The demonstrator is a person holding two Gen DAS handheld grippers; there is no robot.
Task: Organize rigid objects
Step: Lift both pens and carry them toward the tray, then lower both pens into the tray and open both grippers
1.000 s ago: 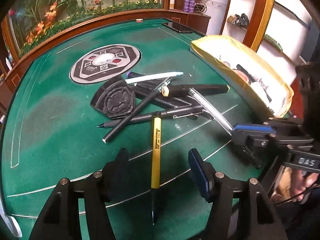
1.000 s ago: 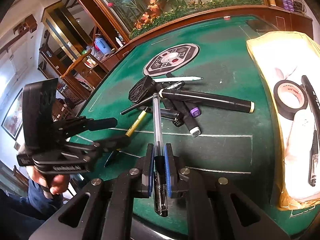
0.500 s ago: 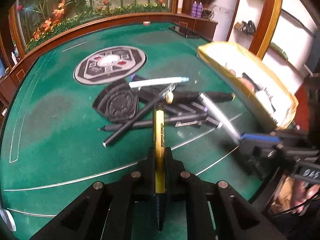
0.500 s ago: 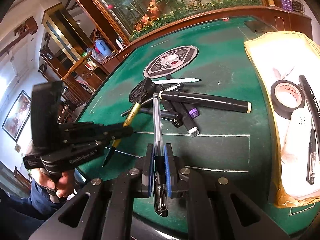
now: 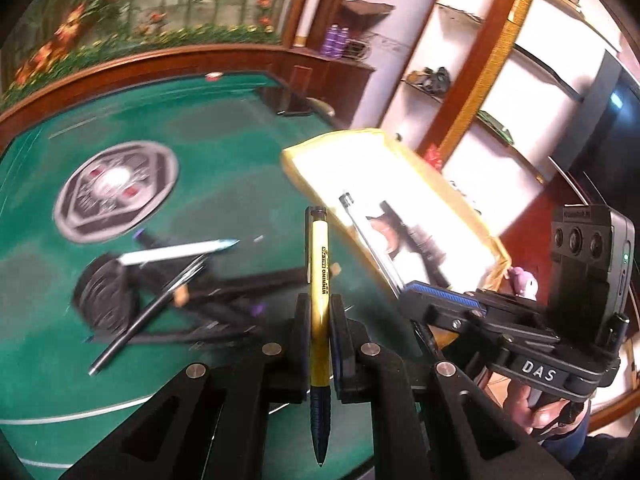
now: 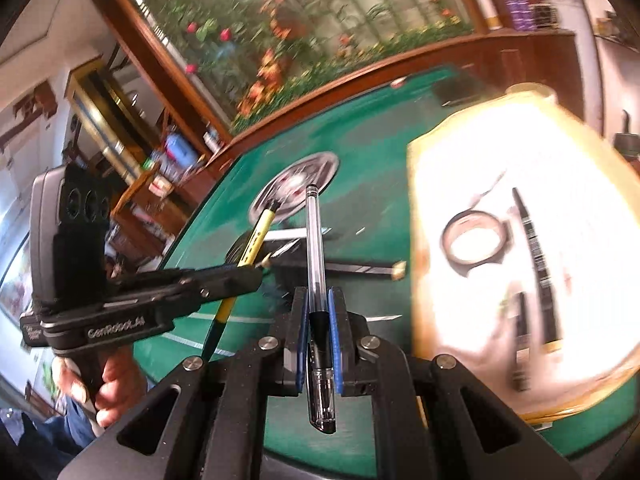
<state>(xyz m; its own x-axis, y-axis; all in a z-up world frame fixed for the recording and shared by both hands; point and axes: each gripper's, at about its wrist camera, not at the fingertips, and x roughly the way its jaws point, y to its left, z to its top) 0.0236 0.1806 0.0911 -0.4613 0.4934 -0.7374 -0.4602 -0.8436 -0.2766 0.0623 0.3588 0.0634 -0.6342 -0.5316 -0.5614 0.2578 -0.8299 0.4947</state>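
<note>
Left gripper [image 5: 319,322] gripping yellow ballpoint pen [image 5: 319,276], right gripper [image 6: 318,320] gripping clear pen [image 6: 316,264]; both heading right toward yellow-rimmed tray [image 6: 416,200], best releasing low alongside its pens.

Both tongs, left [image 5: 320,320] and right [image 6: 319,320], clamped, angled downward.

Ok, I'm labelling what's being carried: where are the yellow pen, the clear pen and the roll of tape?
yellow pen [image 5: 319,280], left wrist view, on its printed barrel.
clear pen [image 6: 315,248], right wrist view, on its transparent barrel.
roll of tape [image 6: 474,240], right wrist view, on its rim.
</note>
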